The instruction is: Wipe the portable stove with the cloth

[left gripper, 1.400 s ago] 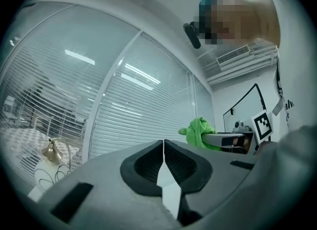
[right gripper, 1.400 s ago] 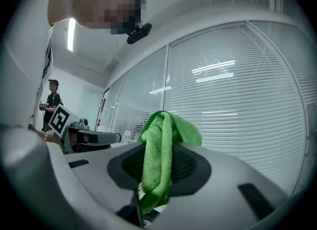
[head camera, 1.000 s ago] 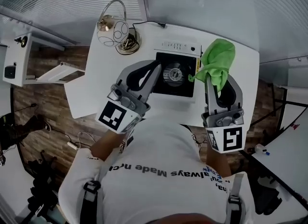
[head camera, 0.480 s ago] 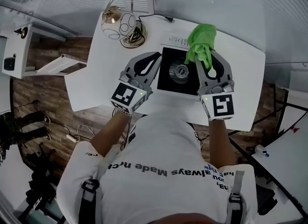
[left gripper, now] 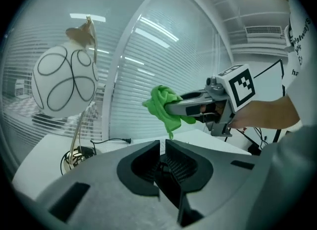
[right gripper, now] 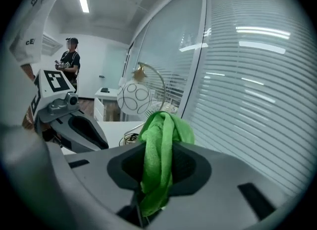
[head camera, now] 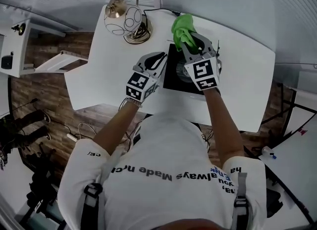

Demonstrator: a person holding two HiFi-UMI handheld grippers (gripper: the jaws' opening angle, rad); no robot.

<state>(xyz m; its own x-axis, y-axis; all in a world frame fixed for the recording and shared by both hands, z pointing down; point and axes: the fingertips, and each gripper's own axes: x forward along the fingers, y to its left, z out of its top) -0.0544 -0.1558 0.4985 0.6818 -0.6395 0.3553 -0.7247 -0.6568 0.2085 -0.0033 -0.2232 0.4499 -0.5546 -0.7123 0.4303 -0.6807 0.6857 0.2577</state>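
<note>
The portable stove (head camera: pixel 173 73) is a black, white-edged unit on the white table (head camera: pixel 109 46). Above its far edge my right gripper (head camera: pixel 188 43) is shut on the green cloth (head camera: pixel 182 27), which bunches past the fingertips. In the right gripper view the cloth (right gripper: pixel 166 125) hangs pinched between the jaws of the right gripper (right gripper: pixel 159 147). At the stove's left edge my left gripper (head camera: pixel 162 56) hovers, shut and holding nothing. In the left gripper view the left gripper (left gripper: pixel 162 144) has its jaws closed together, with the cloth (left gripper: pixel 166 106) and right gripper (left gripper: pixel 190 106) beyond.
A round white lamp (head camera: pixel 119 19) with a brass base and cable stands at the table's far left corner. It also shows as the lamp (left gripper: pixel 64 85) ahead of the left gripper. Glass walls with blinds lie behind. A person (right gripper: pixel 71 58) stands far off.
Both grippers have dropped and moved away from me toward the stove. The right one carried the cloth from the stove's right side to above its far edge.
</note>
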